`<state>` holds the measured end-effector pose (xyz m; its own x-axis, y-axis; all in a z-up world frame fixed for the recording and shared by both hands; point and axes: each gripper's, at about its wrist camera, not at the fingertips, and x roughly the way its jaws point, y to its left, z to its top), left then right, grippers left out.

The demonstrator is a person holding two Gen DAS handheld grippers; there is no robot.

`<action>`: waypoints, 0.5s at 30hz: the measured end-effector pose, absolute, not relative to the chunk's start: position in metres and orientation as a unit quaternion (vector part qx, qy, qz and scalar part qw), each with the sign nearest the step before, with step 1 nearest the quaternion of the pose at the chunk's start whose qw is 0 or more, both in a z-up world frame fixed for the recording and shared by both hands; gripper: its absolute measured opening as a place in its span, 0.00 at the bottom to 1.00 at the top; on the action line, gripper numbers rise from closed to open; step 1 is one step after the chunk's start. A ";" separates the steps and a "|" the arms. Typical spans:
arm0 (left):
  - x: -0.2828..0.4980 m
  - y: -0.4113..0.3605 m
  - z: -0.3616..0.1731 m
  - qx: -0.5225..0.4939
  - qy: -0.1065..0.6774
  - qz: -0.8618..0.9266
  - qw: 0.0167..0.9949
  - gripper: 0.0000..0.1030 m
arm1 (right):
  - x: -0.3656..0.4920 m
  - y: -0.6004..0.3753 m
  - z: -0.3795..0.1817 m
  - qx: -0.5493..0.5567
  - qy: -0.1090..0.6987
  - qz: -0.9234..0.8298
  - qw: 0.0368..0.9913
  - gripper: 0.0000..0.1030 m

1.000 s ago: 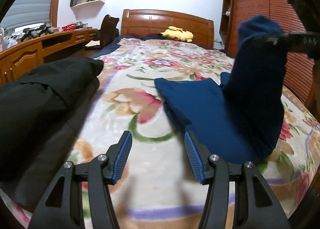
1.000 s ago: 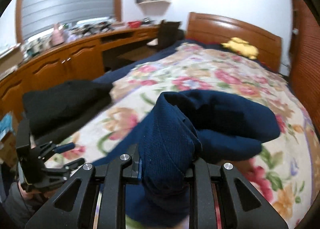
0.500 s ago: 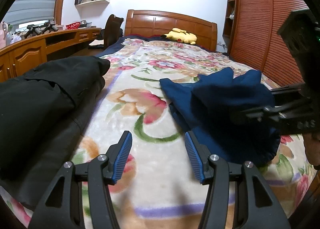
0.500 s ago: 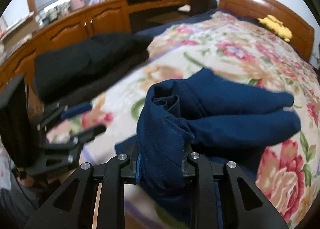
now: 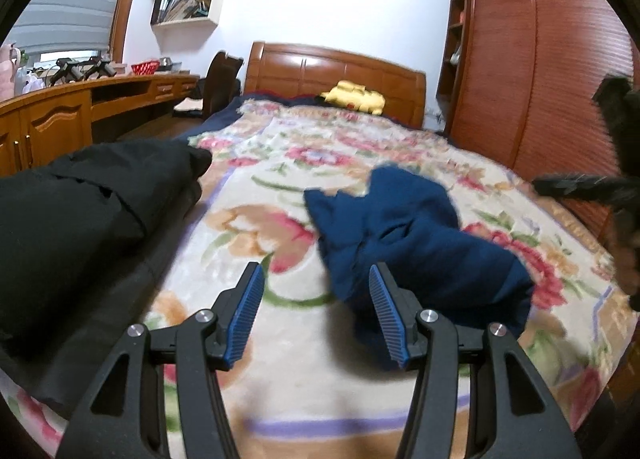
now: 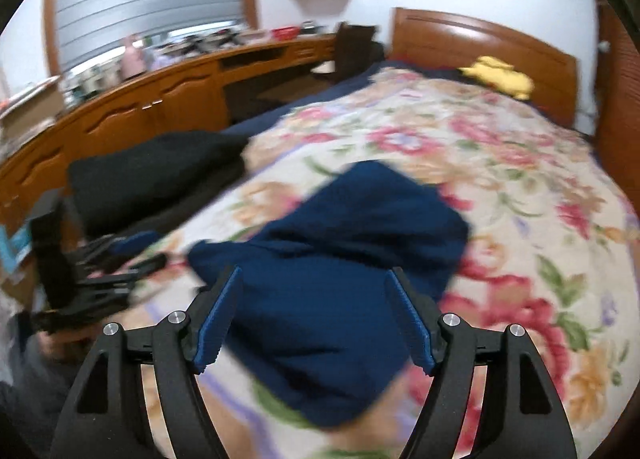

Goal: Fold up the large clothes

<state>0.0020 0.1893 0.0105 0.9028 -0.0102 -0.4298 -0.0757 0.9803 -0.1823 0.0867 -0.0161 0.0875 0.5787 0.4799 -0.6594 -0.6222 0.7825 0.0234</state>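
Observation:
A dark blue garment [image 5: 408,243] lies in a loose, bunched heap on the floral bedspread [image 5: 280,343]; in the right wrist view the same blue garment [image 6: 344,271] spreads out just beyond the jaws. My right gripper [image 6: 314,311] hovers over it with its jaws opening, and the pads do not touch the cloth. The right gripper also shows as a dark blur [image 5: 592,187] at the right edge of the left wrist view. My left gripper [image 5: 314,311] stands open low over the bedspread, just left of the garment, with nothing between its fingers.
A black garment [image 5: 76,211] lies piled along the bed's left edge. A yellow plush toy [image 5: 354,97] rests by the wooden headboard [image 5: 332,75]. A long wooden desk [image 5: 60,119] runs along the left wall and a wardrobe [image 5: 532,79] stands on the right.
My right gripper let go of the blue garment, which dropped from hanging high into a heap on the bed. Its jaws went from shut on cloth to wide apart. The left gripper barely moved.

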 end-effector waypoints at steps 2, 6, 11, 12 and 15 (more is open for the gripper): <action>0.000 0.186 0.018 -0.105 0.202 0.008 0.974 0.53 | 0.103 -0.025 0.077 -0.109 0.343 0.291 0.886 0.73; 0.003 0.176 0.026 -0.108 0.188 -0.008 0.976 0.53 | 0.135 -0.031 0.049 -0.116 0.362 0.260 0.887 0.73; 0.025 0.158 0.022 -0.088 0.207 -0.023 0.974 0.53 | 0.171 -0.035 0.016 -0.108 0.381 0.243 0.885 0.73; 0.029 0.155 0.021 -0.084 0.211 -0.026 0.974 0.53 | 0.177 -0.036 0.013 -0.106 0.383 0.243 0.885 0.73; 0.037 0.149 0.017 -0.082 0.219 -0.035 0.972 0.53 | 0.195 -0.034 0.004 -0.110 0.377 0.244 0.887 0.73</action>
